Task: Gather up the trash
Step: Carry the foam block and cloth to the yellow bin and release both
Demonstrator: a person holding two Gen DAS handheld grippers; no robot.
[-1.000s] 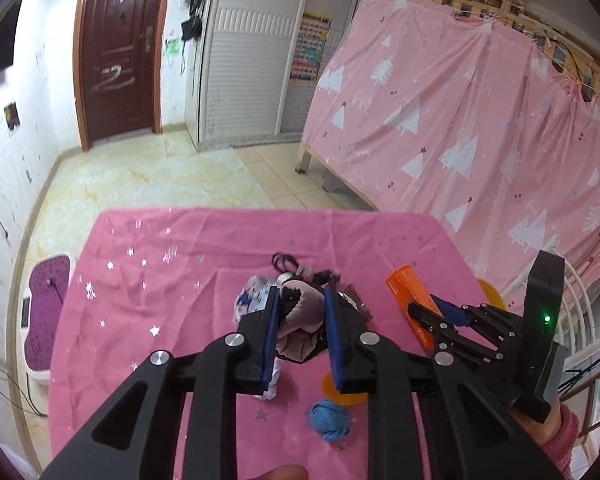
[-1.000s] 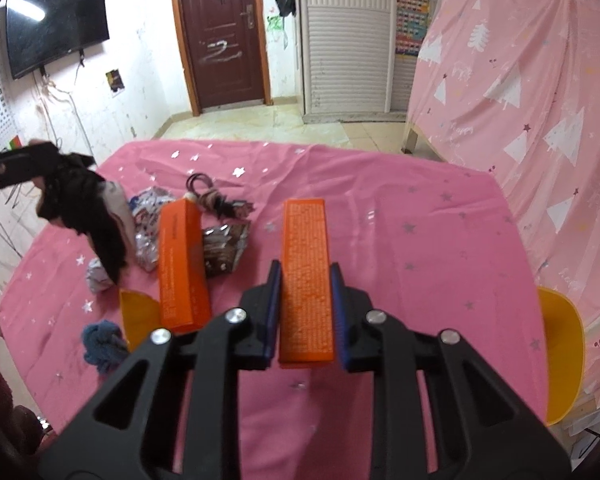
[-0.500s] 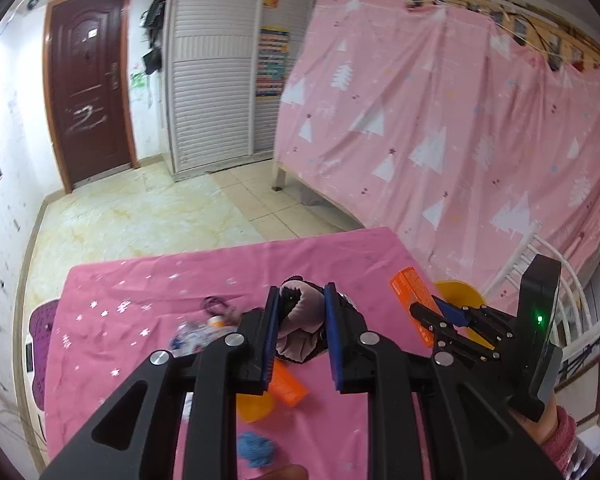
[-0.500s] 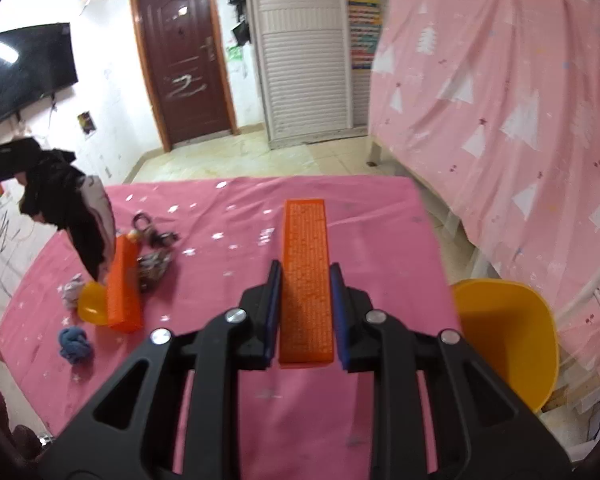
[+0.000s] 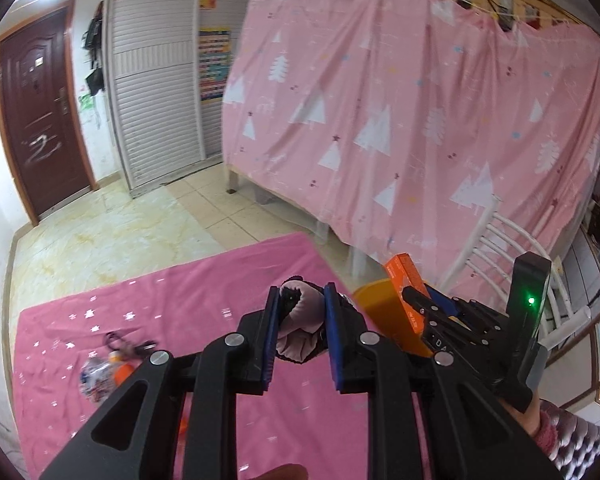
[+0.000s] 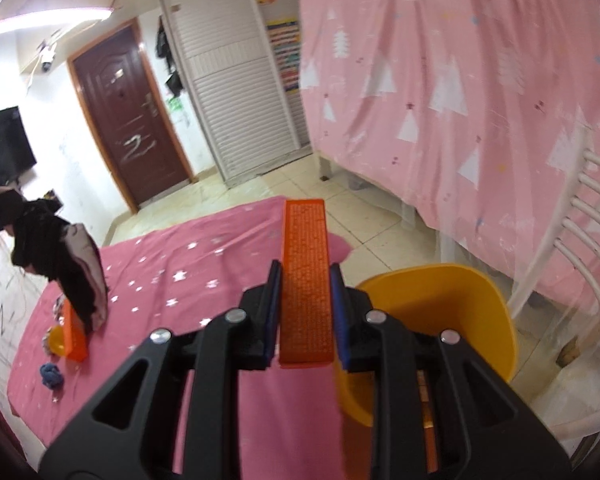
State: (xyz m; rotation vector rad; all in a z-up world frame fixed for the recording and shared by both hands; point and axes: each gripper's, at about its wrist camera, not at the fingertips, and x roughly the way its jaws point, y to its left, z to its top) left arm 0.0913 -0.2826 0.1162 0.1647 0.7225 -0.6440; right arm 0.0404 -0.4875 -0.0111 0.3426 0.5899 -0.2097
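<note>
Right gripper [image 6: 305, 308] is clamped on the long orange box [image 6: 305, 276], and compared to a second ago it's swung off the middle of the pink table [image 6: 204, 264] so the yellow bin [image 6: 440, 320] now sits just to its right and below, close to the jaws. The box was over open tablecloth back then; now its near end is almost level with the bin's rim, so I'd guess the drop is close.

Left gripper [image 5: 300, 324] has come along too, pinching a bunched pink and black cloth [image 5: 300, 320]. From its camera the bin [image 5: 380, 312] is just right of its fingers, with the other gripper and box [image 5: 404, 280] hovering over it.

Further out, back to the left of both grippers, there's still stuff on the table: a second orange box [image 6: 74, 340], a small yellow dish [image 6: 56, 340], a blue yarn-looking ball [image 6: 51, 376], a crinkly wrapper [image 5: 96, 376] and a dark hair tie thing [image 5: 120, 340].

Only real obstacle I can see is crowding, since both grippers head for the same bin. A white chair [image 6: 580, 240] stands just past it.
</note>
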